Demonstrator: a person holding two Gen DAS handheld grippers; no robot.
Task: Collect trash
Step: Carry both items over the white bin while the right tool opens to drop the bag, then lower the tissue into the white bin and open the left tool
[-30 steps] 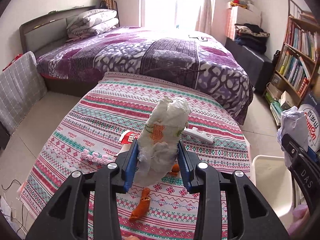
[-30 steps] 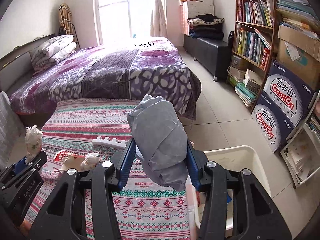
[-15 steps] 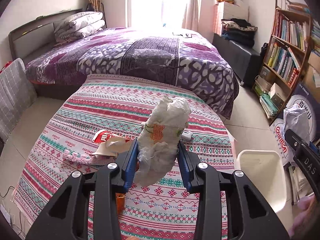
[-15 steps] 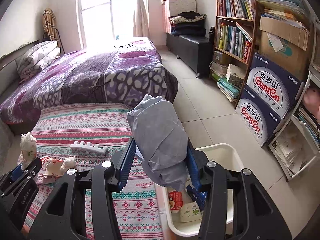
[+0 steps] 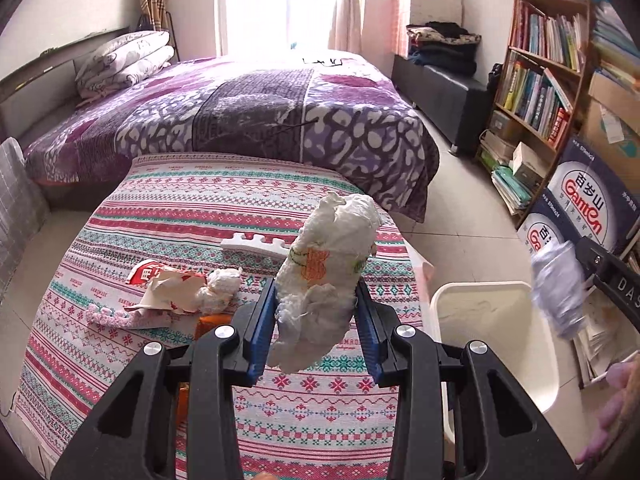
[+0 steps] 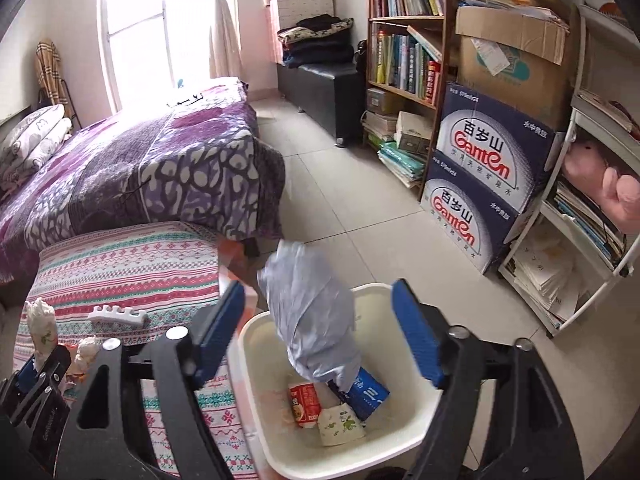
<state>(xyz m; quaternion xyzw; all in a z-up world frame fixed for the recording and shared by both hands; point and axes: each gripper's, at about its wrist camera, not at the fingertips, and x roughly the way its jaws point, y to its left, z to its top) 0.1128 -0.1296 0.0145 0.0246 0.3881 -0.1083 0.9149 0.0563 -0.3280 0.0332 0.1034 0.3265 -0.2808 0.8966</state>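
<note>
Two tongs, right tongs (image 6: pixel 318 336) just opening, grey wad (image 6: pixel 312 312) loose

1. To your right of the low patterned table (image 5: pixel 168 216), the bin (image 6: pixel 256 344) stands on the floor.
2. Cartons (image 6: pixel 340 400) lie in it.
3. The bed (image 5: pixel 240 120) lies behind the table.
4. The bookshelf (image 6: pixel 404 60) stands far right.
</note>
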